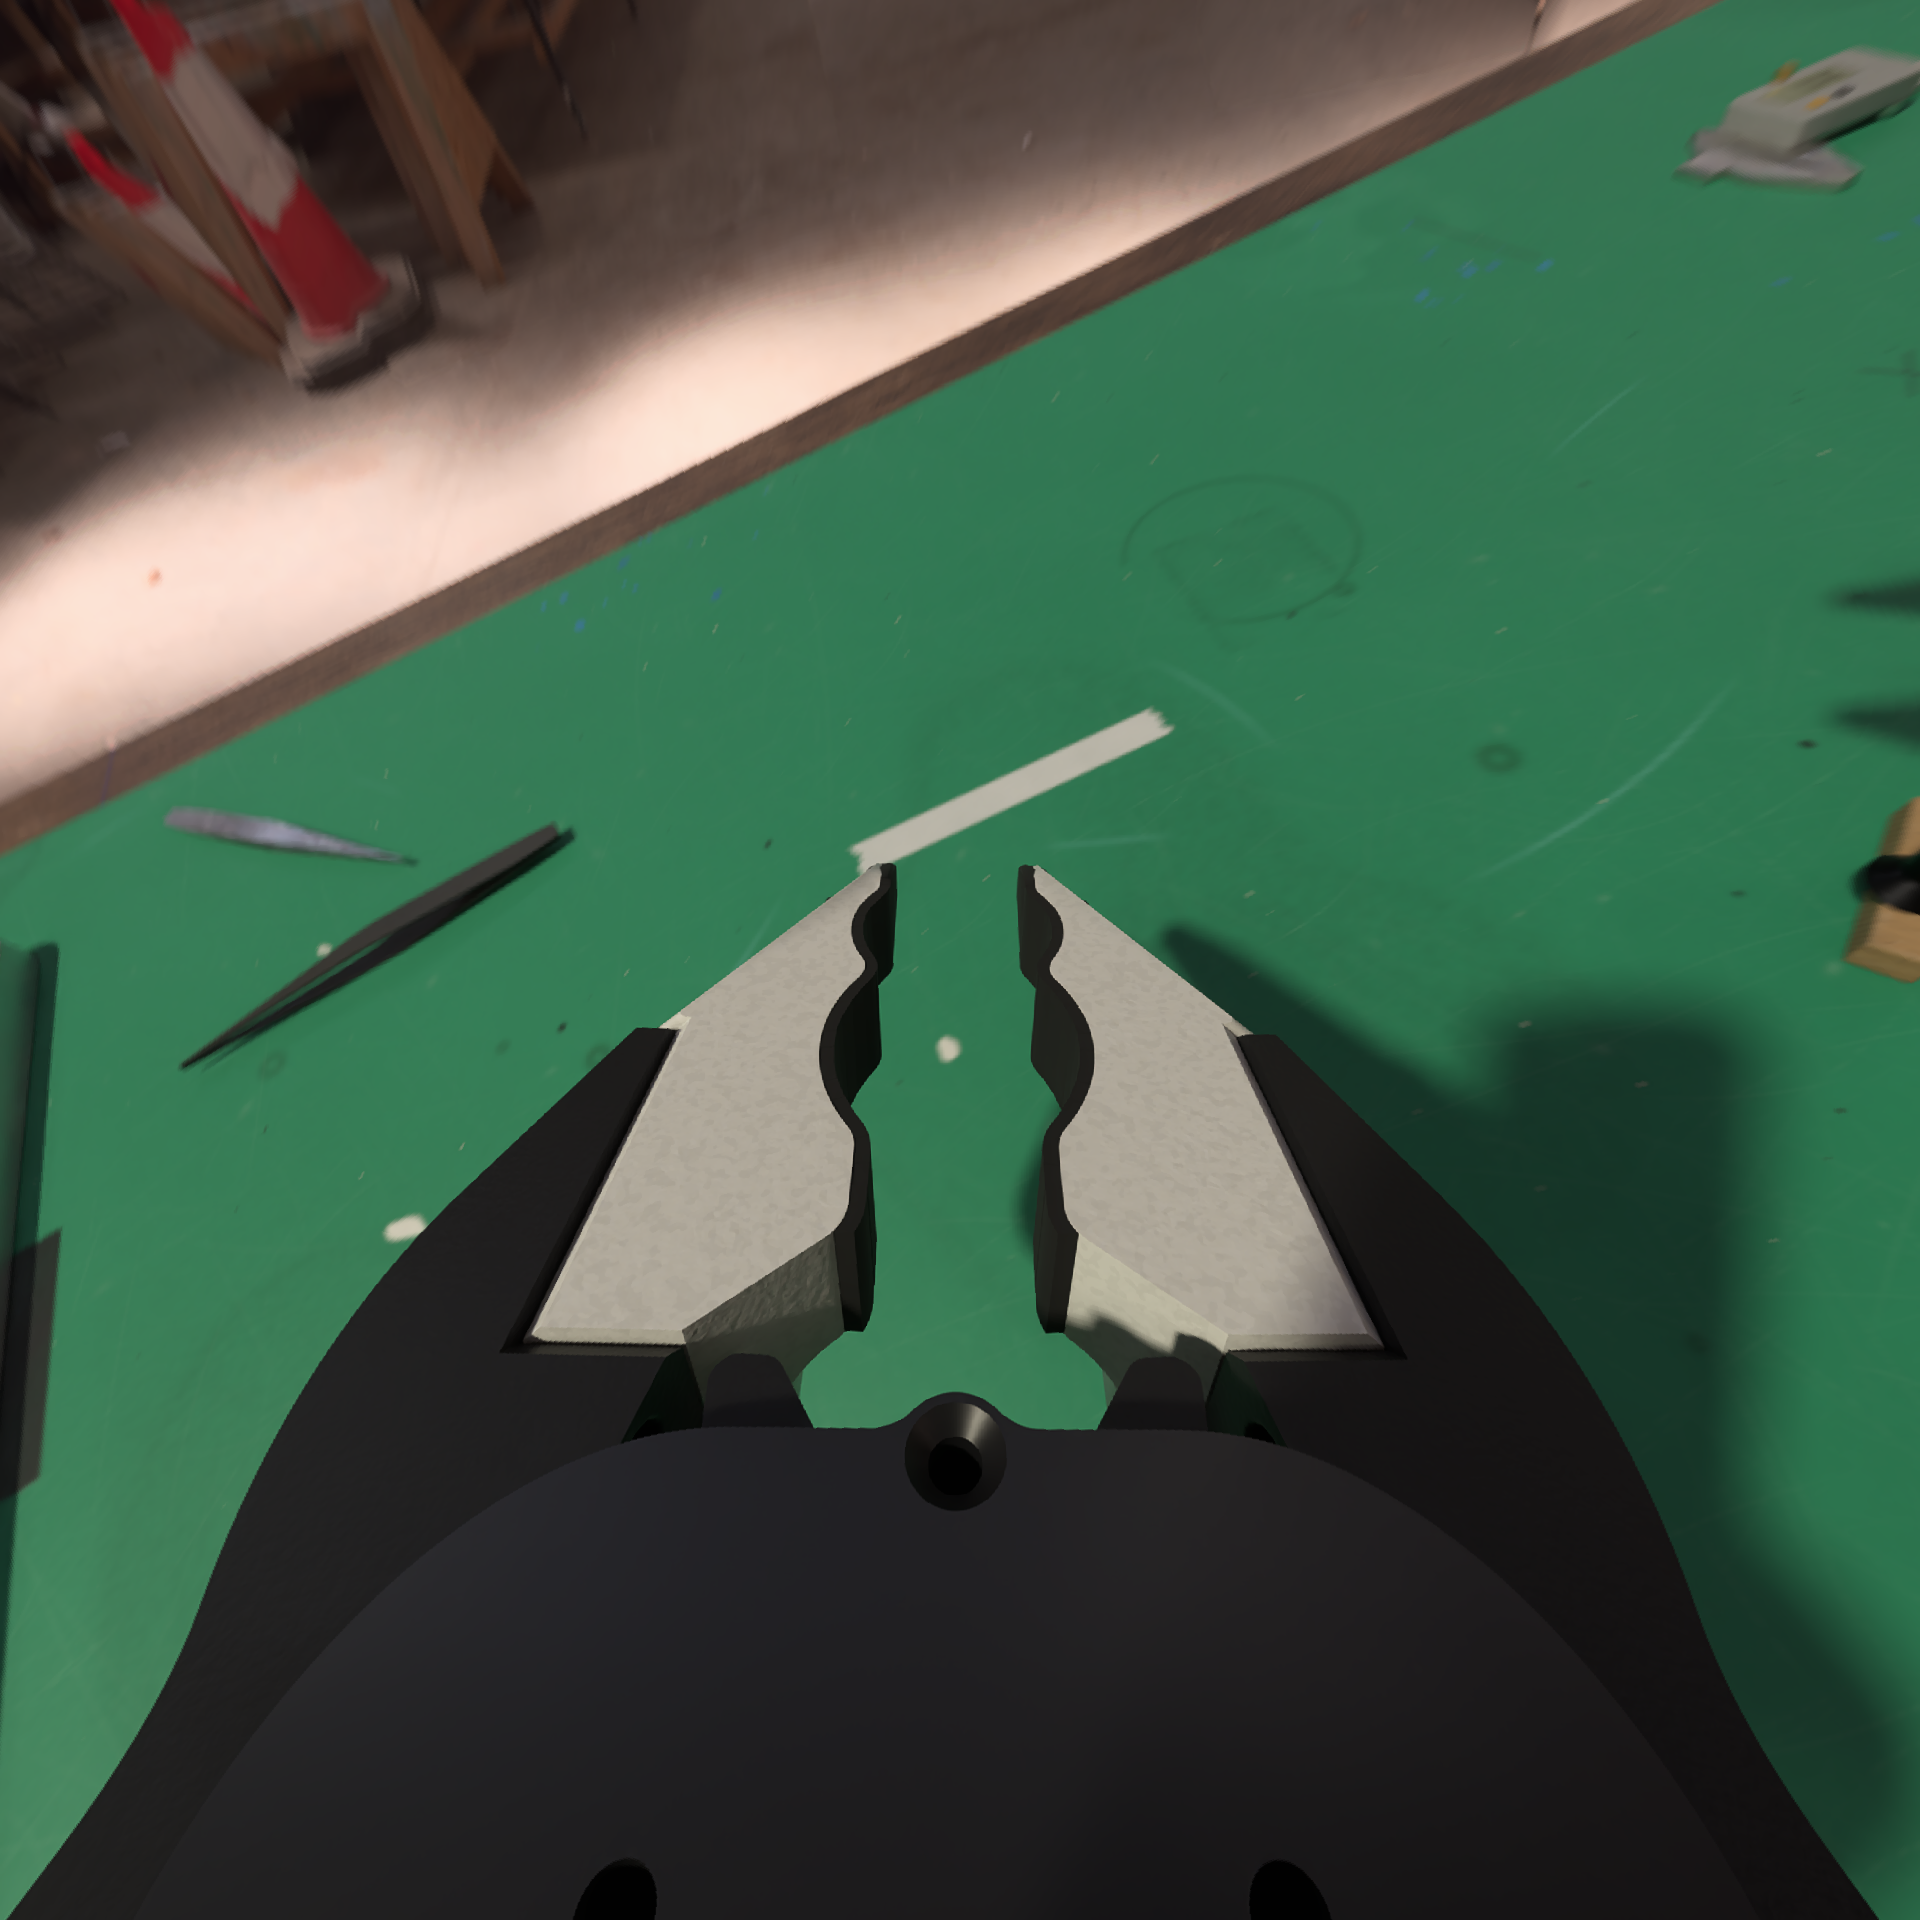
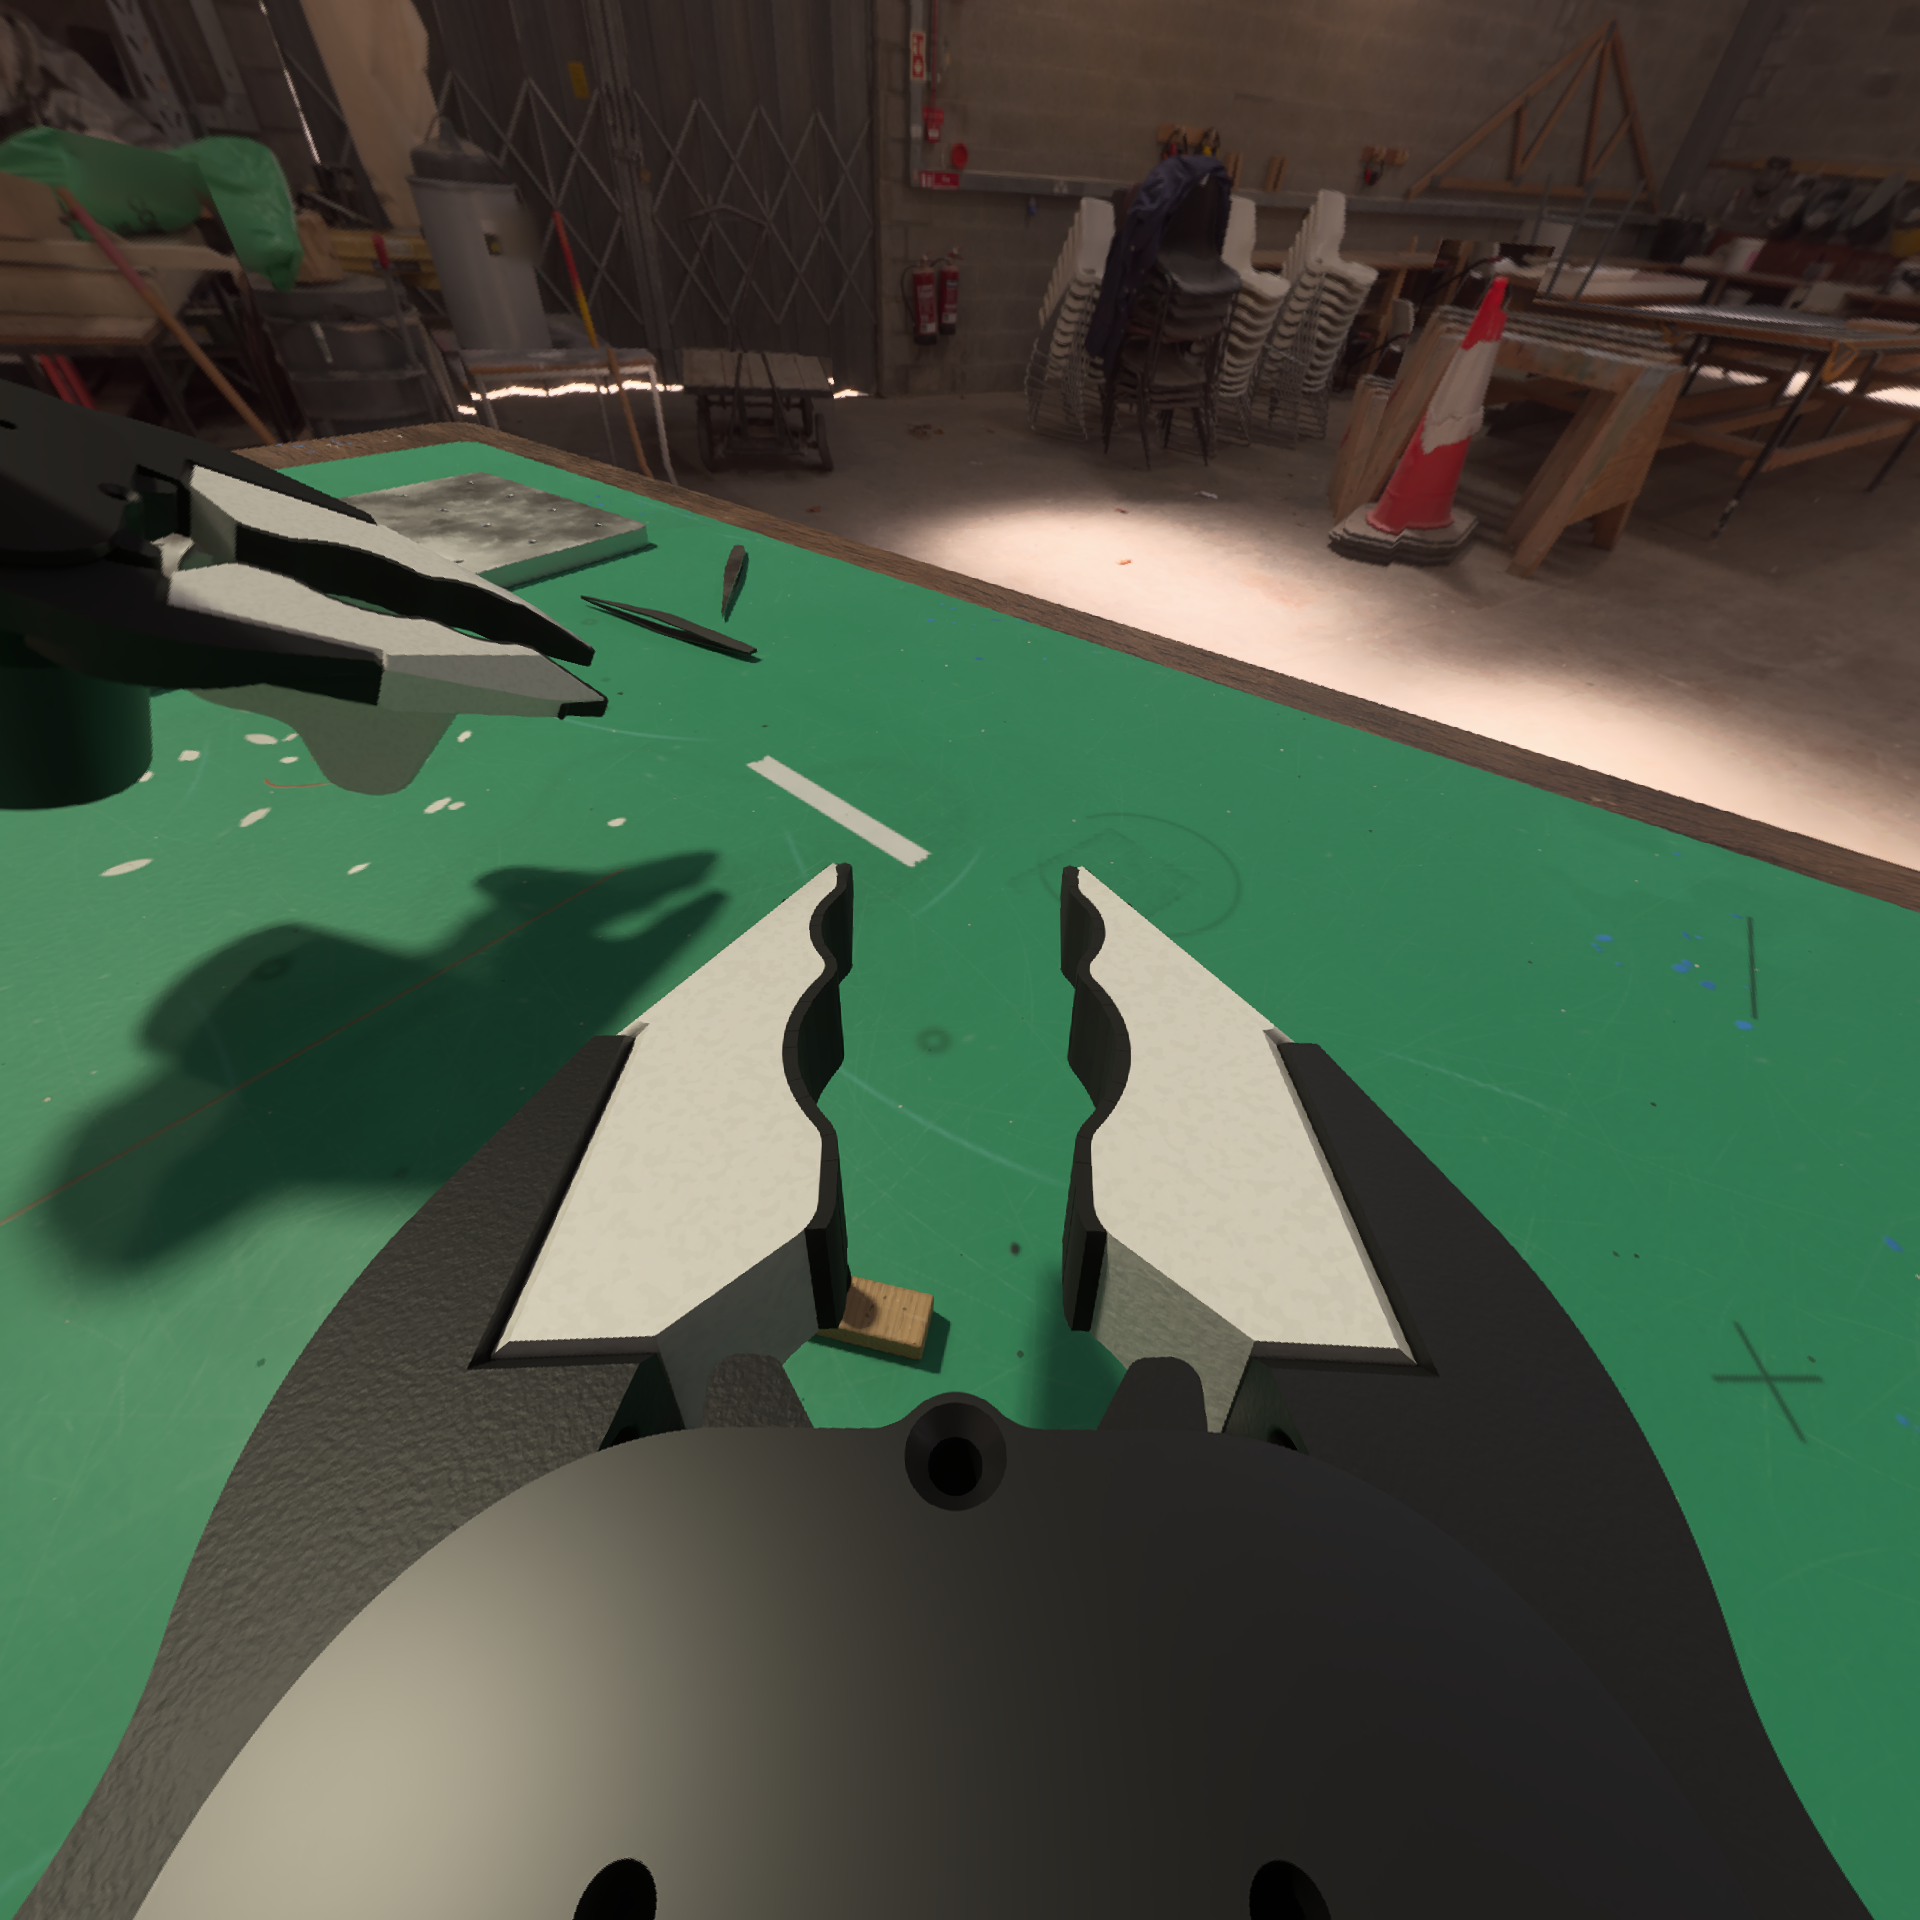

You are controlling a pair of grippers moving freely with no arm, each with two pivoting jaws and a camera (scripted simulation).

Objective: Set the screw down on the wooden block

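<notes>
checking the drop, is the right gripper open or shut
Open: the right gripper has its jaws apart with bare green table between them, nothing held.

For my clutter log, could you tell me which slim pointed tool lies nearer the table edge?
The short silvery-grey tool; the longer black tweezers lie farther in.

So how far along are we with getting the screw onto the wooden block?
Looks nearly finished: in the left wrist view a black screw appears to rest on the wooden block at the frame edge. Nothing is in hand; the left claw and right claw are open and empty. Remaining: perhaps only backing away.
</notes>
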